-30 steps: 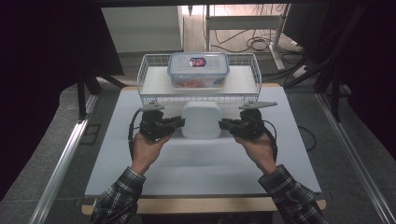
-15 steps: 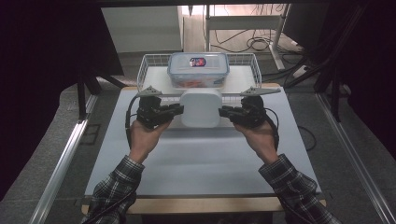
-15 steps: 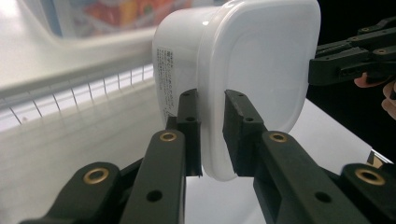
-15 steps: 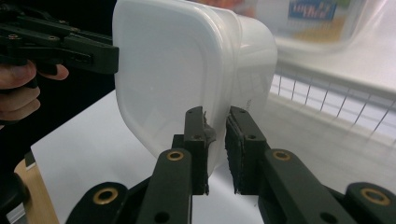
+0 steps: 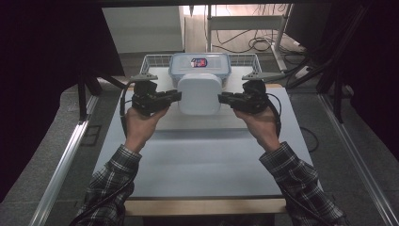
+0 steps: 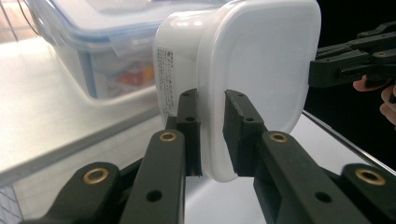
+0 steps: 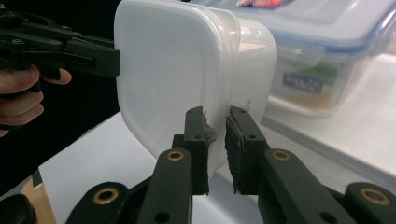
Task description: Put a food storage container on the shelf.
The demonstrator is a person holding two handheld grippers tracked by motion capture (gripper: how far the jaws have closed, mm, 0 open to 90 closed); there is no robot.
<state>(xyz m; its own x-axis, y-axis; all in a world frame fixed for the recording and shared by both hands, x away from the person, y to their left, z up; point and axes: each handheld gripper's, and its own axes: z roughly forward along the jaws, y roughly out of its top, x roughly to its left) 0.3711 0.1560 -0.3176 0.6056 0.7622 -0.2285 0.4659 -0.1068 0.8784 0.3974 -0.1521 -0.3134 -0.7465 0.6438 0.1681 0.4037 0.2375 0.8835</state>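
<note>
White tub carried between two hand-held grippers toward the far edge.

The left hand-held gripper (image 5: 176, 96) and right hand-held gripper (image 5: 222, 98) each clamp an opposite rim of the white rounded-square plastic container (image 5: 200, 93), held off the surface (image 5: 202, 160), equally near; beyond it, at the far edge, the clear lidded plastic box (image 5: 200, 63) sits in a white wire basket (image 5: 153, 60), forearms level.

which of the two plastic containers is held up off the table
The plain white container, pinched at its lid rim by the left claw and right claw. The clear blue-trimmed container rests in the wire basket behind.
</note>
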